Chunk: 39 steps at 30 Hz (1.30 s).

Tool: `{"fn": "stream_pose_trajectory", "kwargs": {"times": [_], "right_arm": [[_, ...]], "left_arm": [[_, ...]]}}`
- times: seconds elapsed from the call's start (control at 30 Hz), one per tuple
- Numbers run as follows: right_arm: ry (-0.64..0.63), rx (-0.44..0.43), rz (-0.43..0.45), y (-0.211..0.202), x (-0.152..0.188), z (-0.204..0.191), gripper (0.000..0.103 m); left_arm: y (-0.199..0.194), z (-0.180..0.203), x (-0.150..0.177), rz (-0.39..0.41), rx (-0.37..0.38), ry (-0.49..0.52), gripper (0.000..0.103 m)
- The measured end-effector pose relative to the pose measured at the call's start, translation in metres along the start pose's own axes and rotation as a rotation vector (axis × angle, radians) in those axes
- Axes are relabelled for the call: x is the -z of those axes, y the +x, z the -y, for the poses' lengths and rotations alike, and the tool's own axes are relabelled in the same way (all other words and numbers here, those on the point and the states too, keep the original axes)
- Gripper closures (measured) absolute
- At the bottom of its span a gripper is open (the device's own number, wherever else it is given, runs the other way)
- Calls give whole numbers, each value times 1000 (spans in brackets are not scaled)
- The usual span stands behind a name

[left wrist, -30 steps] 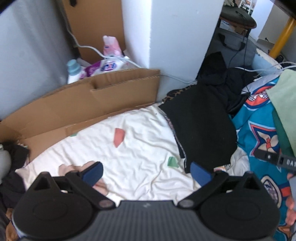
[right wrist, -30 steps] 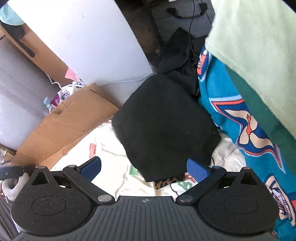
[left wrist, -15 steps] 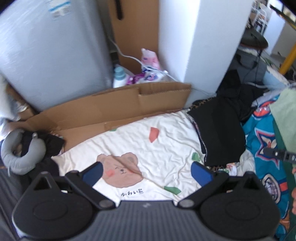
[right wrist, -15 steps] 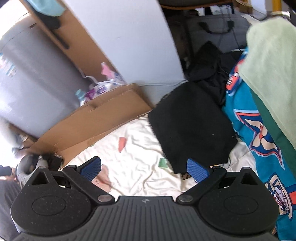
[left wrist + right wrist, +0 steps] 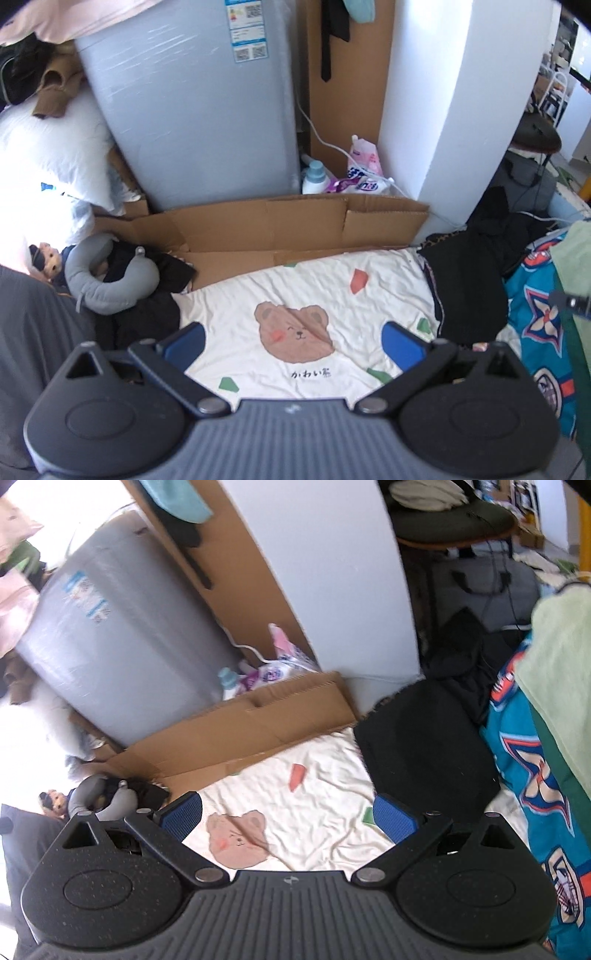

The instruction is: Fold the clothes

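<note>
A cream shirt (image 5: 314, 295) with a brown bear print and small coloured patches lies spread flat in front of me; the right wrist view shows the same shirt (image 5: 295, 805). A folded black garment (image 5: 469, 291) rests on the shirt's right edge, and this black garment (image 5: 424, 746) fills the right-centre of the right wrist view. My left gripper (image 5: 293, 341) hangs open above the bear print, holding nothing. My right gripper (image 5: 290, 818) is open too, empty, above the shirt's near part.
A teal patterned cloth (image 5: 535, 325) and a pale green cloth (image 5: 554, 686) lie at the right. Flattened cardboard (image 5: 277, 229) borders the shirt's far side, a grey appliance (image 5: 192, 110) and white pillar (image 5: 461, 110) behind it. A grey neck pillow (image 5: 107, 280) sits at the left.
Both grippers have pulled back and risen, so the bear print and the appliance behind now show. Both stayed open and empty. The clothes have not moved.
</note>
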State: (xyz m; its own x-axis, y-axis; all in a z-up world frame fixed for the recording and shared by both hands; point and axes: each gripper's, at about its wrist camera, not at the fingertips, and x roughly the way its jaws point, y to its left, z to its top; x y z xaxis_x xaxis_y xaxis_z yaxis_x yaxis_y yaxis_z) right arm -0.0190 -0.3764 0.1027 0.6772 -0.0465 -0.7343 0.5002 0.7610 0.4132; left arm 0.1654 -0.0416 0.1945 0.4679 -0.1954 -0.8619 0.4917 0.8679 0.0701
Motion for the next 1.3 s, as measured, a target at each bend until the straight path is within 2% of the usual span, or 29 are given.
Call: {"fn": "stream_pose_trajectory", "kwargs": {"times": [0.13, 0.23, 0.37, 0.5, 0.63, 0.7, 1.07, 1.3], "right_arm": [[-39, -16, 16, -10, 5, -23, 1], [-55, -11, 36, -16, 13, -37, 1], [-75, -18, 32, -22, 25, -54, 1], [-124, -25, 36, -33, 41, -71, 1], [-140, -32, 64, -41, 54, -79, 1], [-137, -41, 58, -40, 60, -79, 1], [-191, -57, 3, -20, 99, -84, 1], [-209, -109, -47, -9, 111, -86, 1]], "left_arm": [[1, -14, 26, -14, 7, -29, 0], [-2, -23, 47, 8, 16, -65, 0], [-10, -28, 74, 56, 25, -118, 0], [-22, -19, 99, 138, 18, -149, 0], [-23, -11, 118, 171, 26, -203, 0], [-21, -6, 128, 186, 4, -214, 0], [3, 12, 167, 177, -18, -310, 0], [22, 31, 183, 143, -40, -298, 0]]}}
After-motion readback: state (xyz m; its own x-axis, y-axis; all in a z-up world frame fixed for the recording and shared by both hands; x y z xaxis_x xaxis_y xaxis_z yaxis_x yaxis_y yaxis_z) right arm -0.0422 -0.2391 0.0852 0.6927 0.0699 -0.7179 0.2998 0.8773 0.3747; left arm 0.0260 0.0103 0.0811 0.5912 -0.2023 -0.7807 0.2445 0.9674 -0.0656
